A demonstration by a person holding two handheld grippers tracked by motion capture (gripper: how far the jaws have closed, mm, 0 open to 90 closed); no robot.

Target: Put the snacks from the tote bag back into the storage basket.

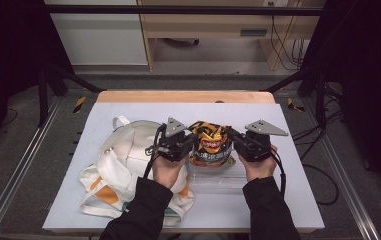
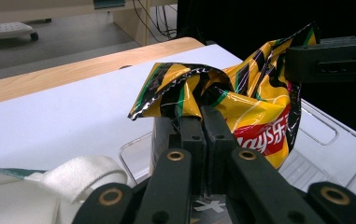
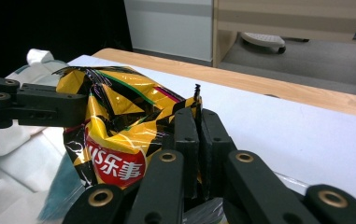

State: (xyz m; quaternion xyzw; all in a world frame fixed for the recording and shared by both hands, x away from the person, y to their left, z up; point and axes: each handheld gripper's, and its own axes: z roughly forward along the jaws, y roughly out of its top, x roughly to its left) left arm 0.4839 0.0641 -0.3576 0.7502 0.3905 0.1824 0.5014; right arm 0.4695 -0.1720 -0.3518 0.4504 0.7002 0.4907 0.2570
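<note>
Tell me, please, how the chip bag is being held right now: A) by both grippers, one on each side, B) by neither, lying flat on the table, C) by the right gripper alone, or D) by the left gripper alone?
A: the left gripper and the right gripper are each shut on an opposite edge of the chip bag.

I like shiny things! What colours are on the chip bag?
The chip bag is yellow with black stripes, thin green lines and a red logo. Right gripper view shows it best.

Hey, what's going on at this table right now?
A person holds a yellow and black crisp bag up between two handheld grippers. The left gripper is shut on the bag's left top edge, and the right gripper is shut on its right top edge. The bag is over a clear plastic tray on the white-covered table. A white cloth backpack lies to the left.
</note>
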